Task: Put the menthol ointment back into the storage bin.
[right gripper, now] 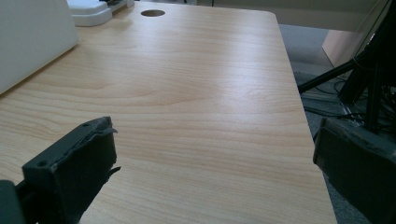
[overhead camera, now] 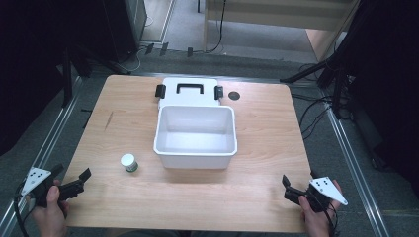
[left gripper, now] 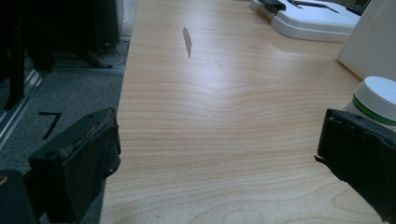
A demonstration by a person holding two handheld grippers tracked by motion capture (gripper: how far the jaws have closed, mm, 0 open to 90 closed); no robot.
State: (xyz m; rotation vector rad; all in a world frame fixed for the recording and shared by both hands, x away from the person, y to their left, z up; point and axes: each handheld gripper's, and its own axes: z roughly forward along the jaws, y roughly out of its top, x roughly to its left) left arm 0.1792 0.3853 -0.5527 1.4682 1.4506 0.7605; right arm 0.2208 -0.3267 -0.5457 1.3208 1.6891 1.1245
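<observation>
Jar [overhead camera: 129, 162], small with a white lid over a green band, stands upright on the wooden table [overhead camera: 257, 163], just ahead and to the inner side of the left claw [overhead camera: 73, 178]; in the left gripper view it peeks out behind the right-hand jaw [left gripper: 377, 99]. That claw is released, jaws spread wide with bare tabletop between them, held low at the near left corner by the person's left hand [overhead camera: 48, 210], pointing forward and slightly inward. The right claw [overhead camera: 299, 183] sits at the near right corner in the right hand [overhead camera: 316, 217], also released, jaws wide apart and gripping nothing, aimed up the table. Beyond both, well apart from either claw, sits an open white box [overhead camera: 195, 131], its lid [overhead camera: 188, 91] lying flat just behind it.
</observation>
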